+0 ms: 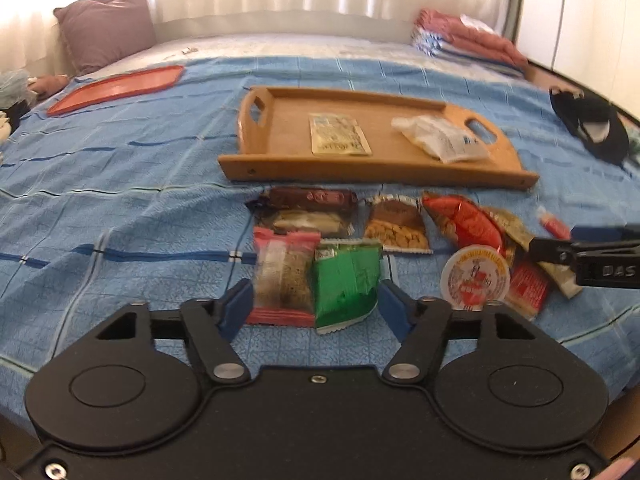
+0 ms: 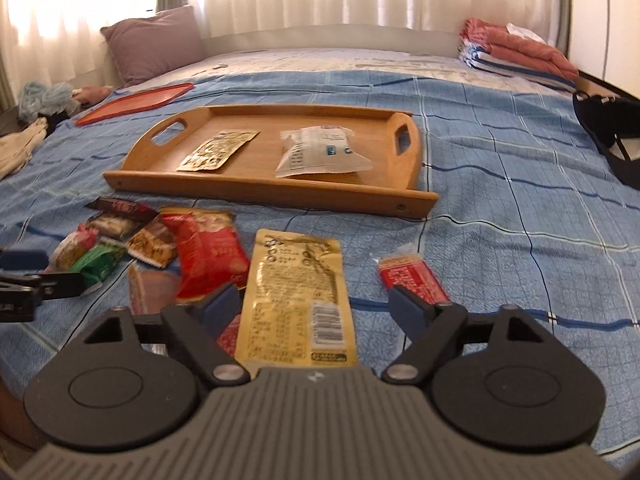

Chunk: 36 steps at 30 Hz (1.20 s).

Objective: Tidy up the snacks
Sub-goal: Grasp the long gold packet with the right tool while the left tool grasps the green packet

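Note:
My left gripper (image 1: 316, 300) is open low over the blue bedspread. A pink snack pack (image 1: 284, 276) and a green pack (image 1: 346, 280) lie side by side between its blue pads, the left pad at the pink pack's edge. My right gripper (image 2: 316, 300) is open around a long yellow packet (image 2: 298, 292), with a gap on the right side. More snacks lie beyond: a brown bar (image 1: 312, 198), a nut packet (image 1: 396, 220), a red bag (image 2: 208, 256), a round cup (image 1: 476, 278) and a small red packet (image 2: 412, 280). The wooden tray (image 1: 280, 168) holds a beige packet (image 1: 338, 134) and a white packet (image 1: 440, 140).
An orange-red flat tray (image 1: 116, 88) lies at the far left of the bed. A purple pillow (image 1: 104, 28) leans at the head, folded blankets (image 1: 468, 40) are stacked at the back right, and a black bag (image 1: 592, 124) sits at the right edge.

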### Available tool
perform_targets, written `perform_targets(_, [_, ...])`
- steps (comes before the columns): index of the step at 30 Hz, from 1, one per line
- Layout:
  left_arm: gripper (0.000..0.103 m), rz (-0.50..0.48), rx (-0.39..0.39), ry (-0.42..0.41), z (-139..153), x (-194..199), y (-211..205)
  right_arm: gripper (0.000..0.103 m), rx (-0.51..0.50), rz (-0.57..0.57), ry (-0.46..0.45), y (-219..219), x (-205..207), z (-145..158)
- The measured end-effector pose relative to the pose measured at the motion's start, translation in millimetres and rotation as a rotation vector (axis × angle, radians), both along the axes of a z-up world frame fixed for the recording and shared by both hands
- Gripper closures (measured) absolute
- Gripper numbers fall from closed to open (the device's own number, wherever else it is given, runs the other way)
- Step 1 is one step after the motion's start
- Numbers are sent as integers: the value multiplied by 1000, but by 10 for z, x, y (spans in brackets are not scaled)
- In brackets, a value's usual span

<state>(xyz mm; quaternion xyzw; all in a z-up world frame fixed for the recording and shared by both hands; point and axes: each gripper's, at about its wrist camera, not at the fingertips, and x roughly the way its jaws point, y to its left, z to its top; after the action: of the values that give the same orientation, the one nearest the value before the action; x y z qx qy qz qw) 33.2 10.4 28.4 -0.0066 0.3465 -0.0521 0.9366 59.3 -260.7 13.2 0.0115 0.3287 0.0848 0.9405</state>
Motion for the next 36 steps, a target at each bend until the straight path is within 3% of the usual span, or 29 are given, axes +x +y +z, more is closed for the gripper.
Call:
perform_targets(3, [51,-44,-9,-33,81,-64,-36,24,8,-7,9,0,54,-17])
perform_targets(6, [55,-105,-15,-10,80,-26,-126,28,0,1,13,26,100,-32])
perform_targets(13, [58,-57,28,7,-78,52,-220,26,24,15,24,65,144,-61])
perform_targets(16, [51,-54,65,-4,-98,40,-240,15,-13,33,17,128,119,-103])
perform_targets(18, [42,-57,56,7,-118,68,-224,15,-31,35,21,149,127,-137])
perform_targets(20, [38,-58,-14,60,-149,150,-164,14,-28,24,24,139,142,-162])
perform_targets(23, [37,-38,-76,65,-149,224,-101,14,-24,13,24,119,163,-177])
perform_targets(25, [40,-30,-90,72,-140,267,-96,21,-17,12,28,108,161,-177])
perform_targets(28, [57,-25,-109,83,-143,309,-101,36,-20,18,23,113,139,-161])
perform_targets(30, [65,-24,-96,82,-140,307,-123,37,-19,22,22,124,122,-147])
perform_targets(36, [67,-45,-76,82,-95,263,-178,38,-12,16,19,122,83,-111])
